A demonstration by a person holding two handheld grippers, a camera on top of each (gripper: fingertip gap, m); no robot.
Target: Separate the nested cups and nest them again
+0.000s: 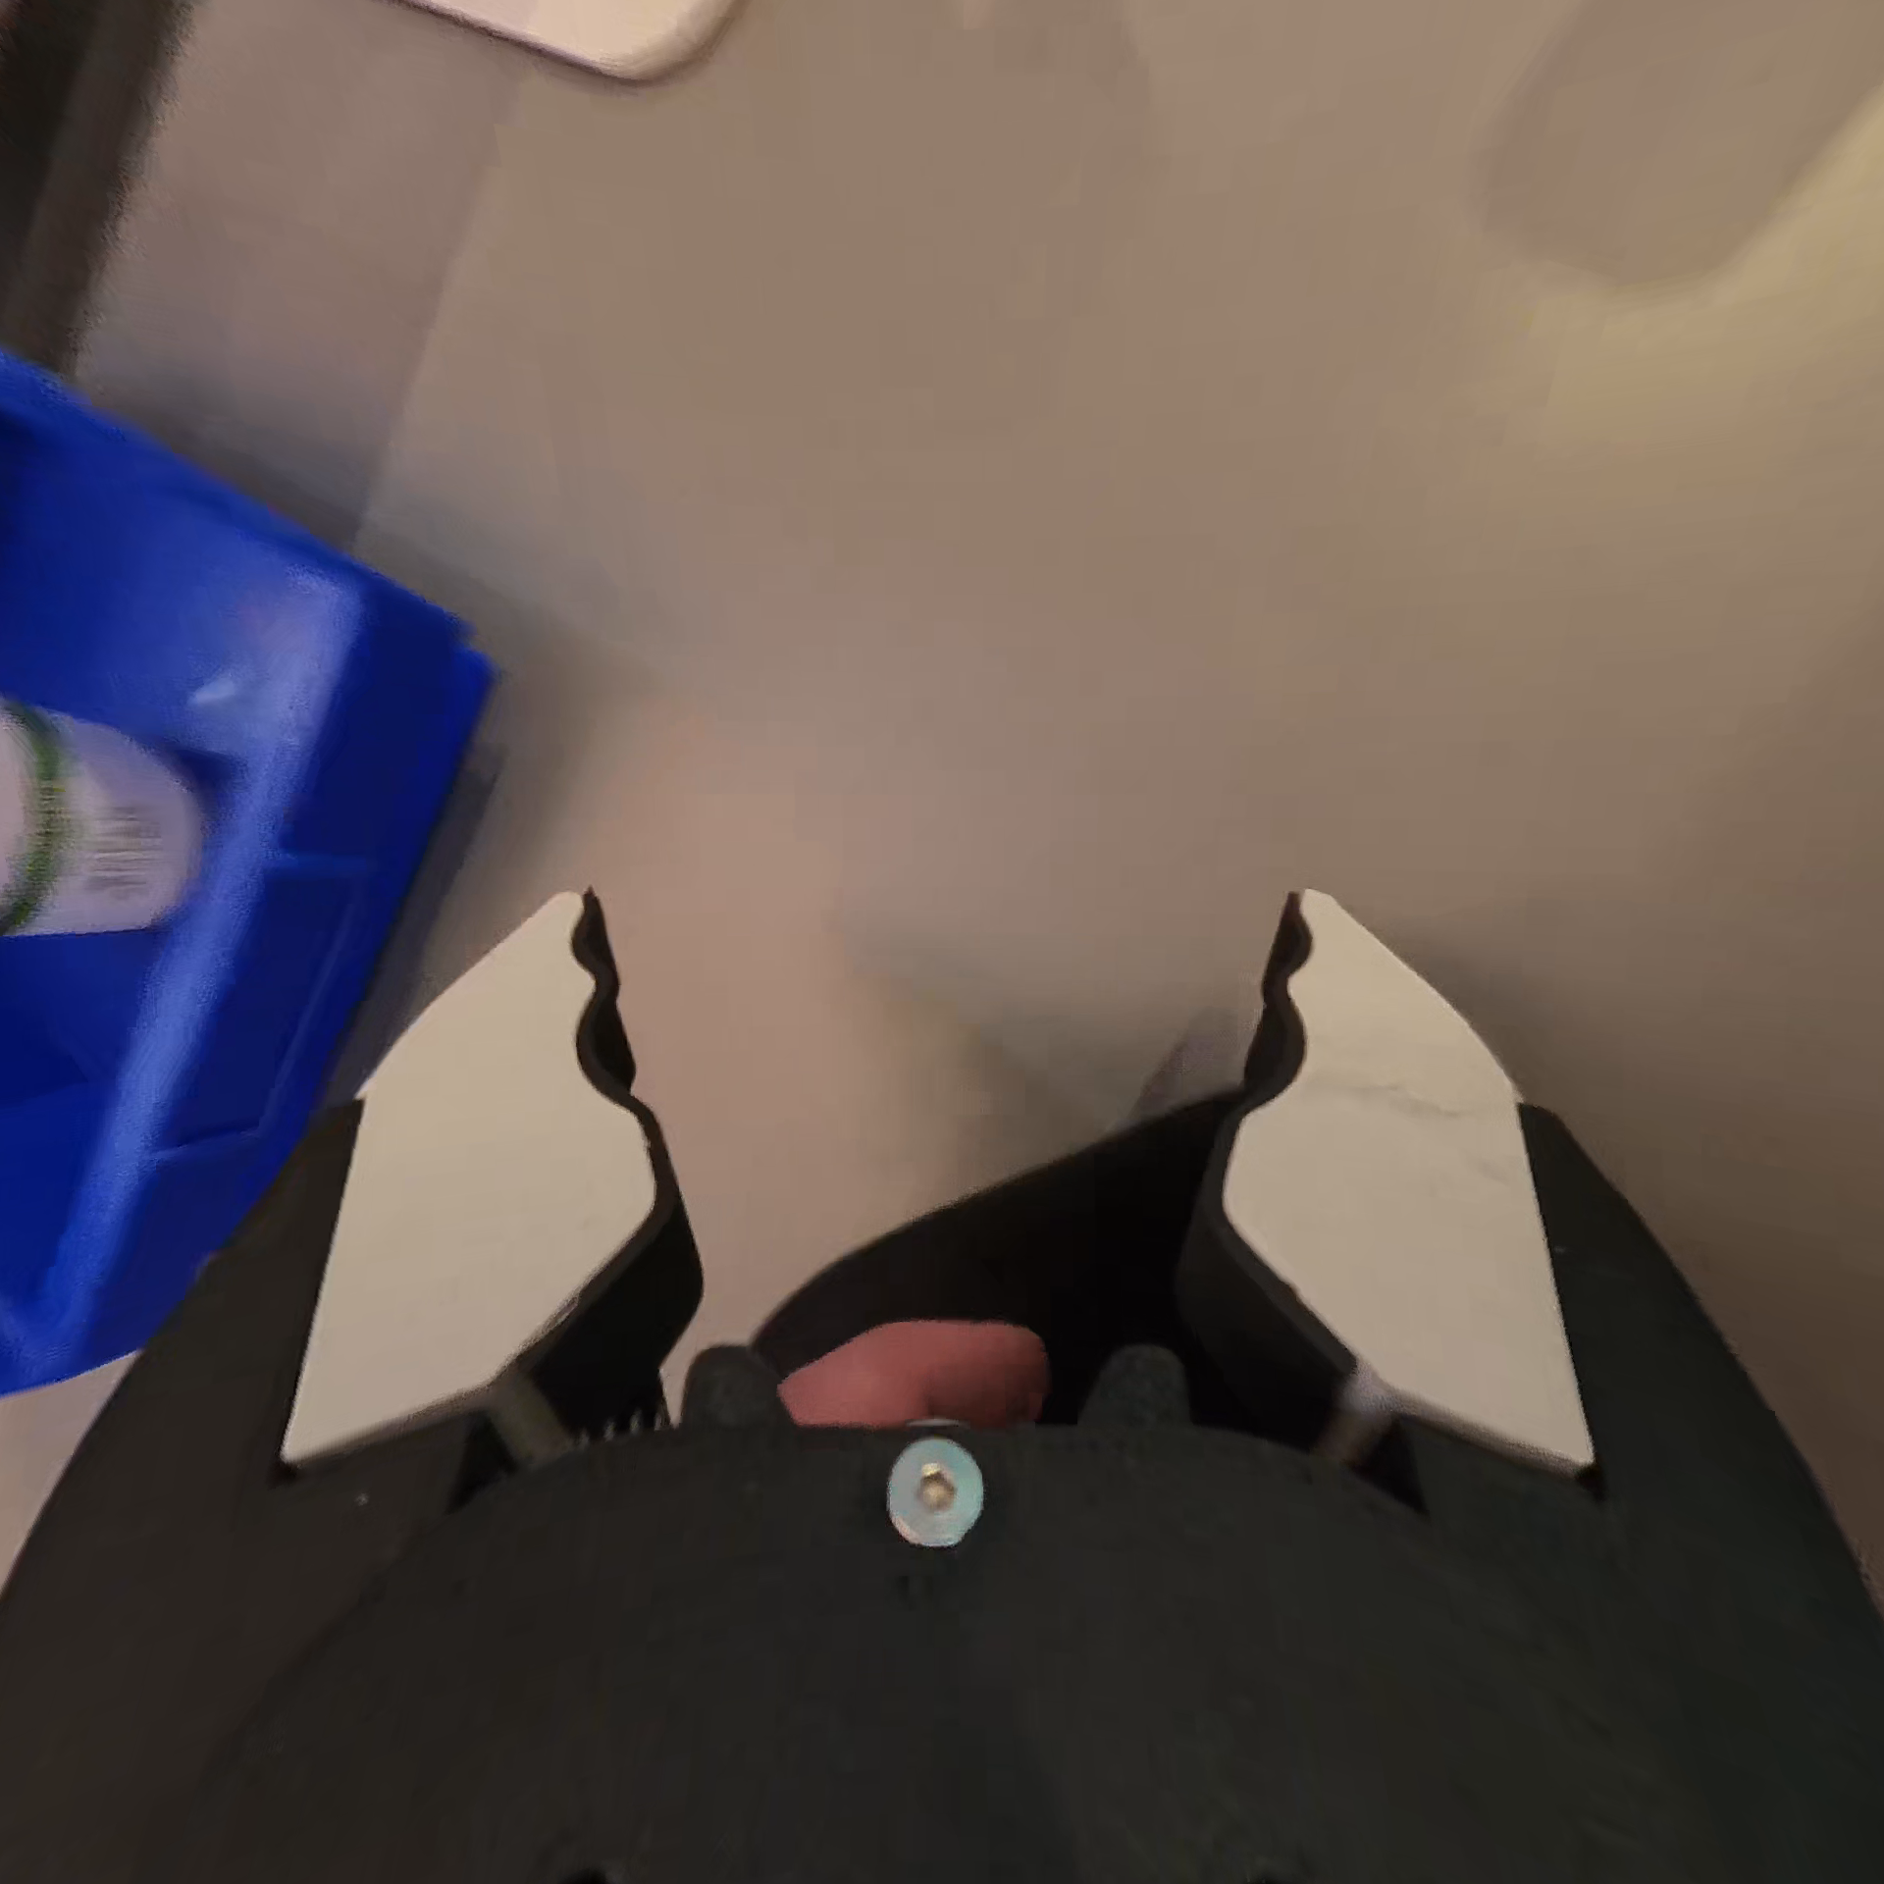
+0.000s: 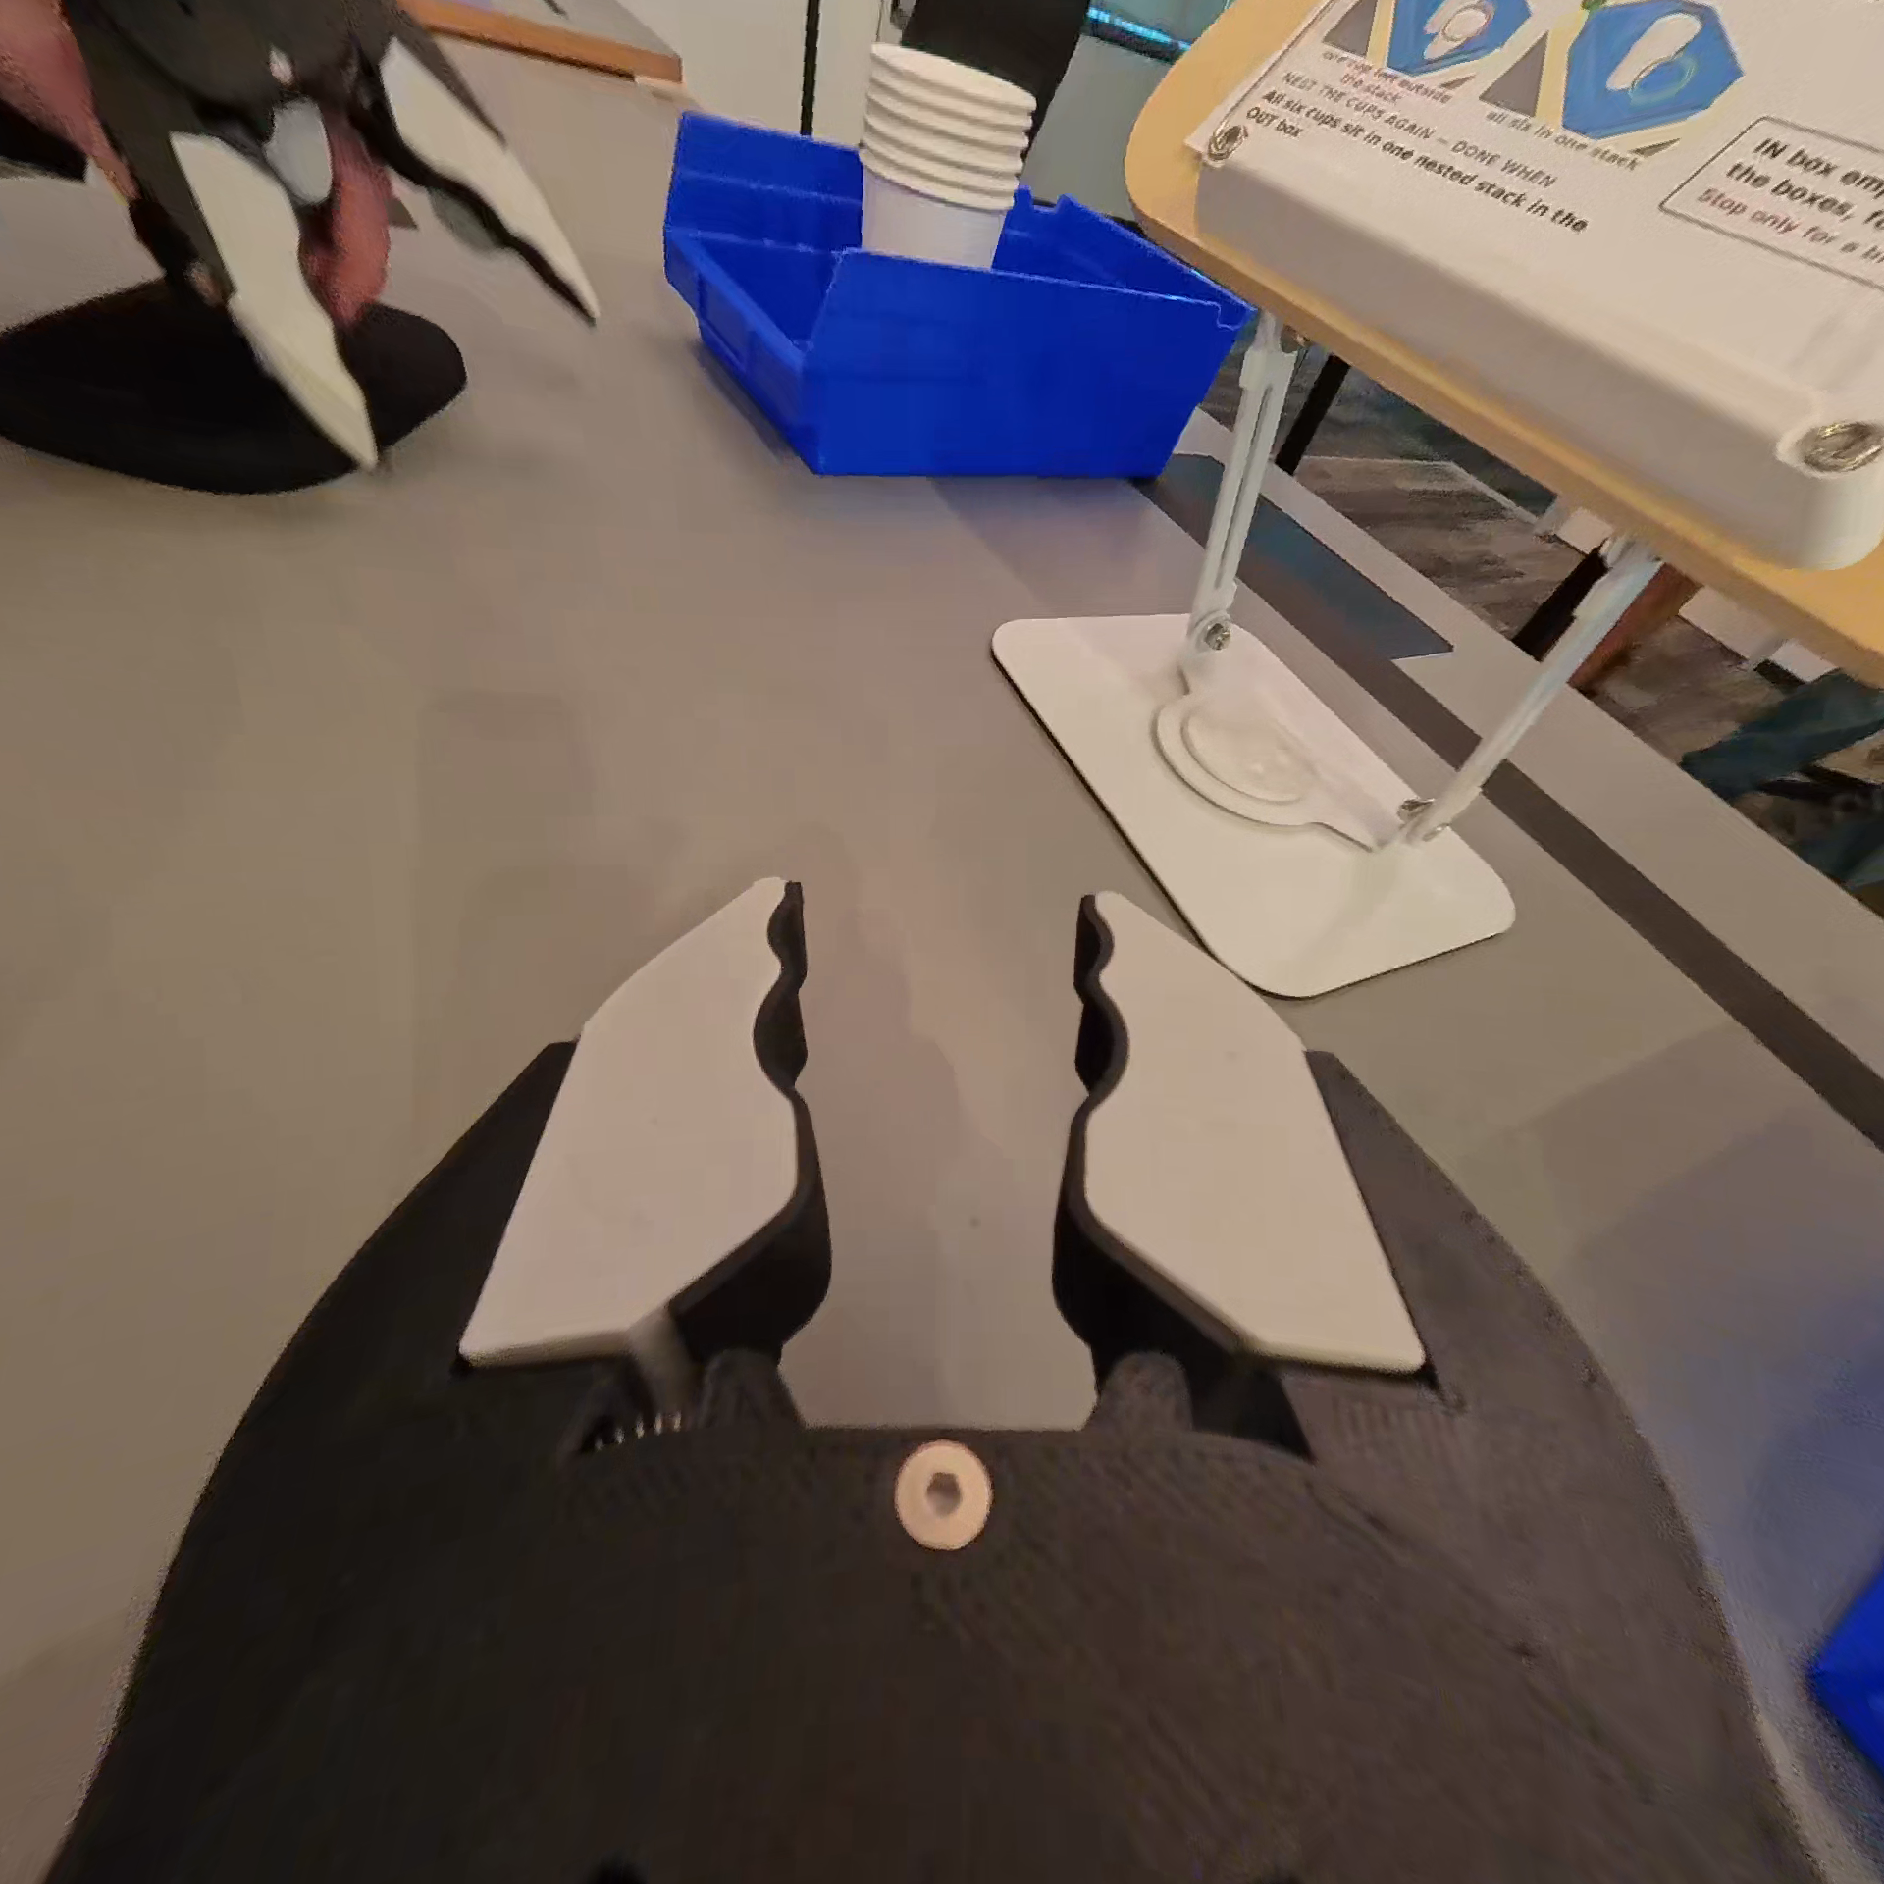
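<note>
On gray table [image 2: 510,714], cups [image 2: 943,153] nested, blue bin [image 2: 969,377]

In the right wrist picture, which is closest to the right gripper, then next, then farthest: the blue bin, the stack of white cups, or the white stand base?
From the right gripper:
1. White stand base, just ahead on the right.
2. Blue bin, farther ahead, near the table's far side.
3. Stack of white cups, standing inside the bin toward its back.

Left wrist view: aimed steeply down, close over grey table [image 1: 1019,510]. Right wrist view: looked low across it toward blue bin [image 2: 948,336], shared by both.
</note>
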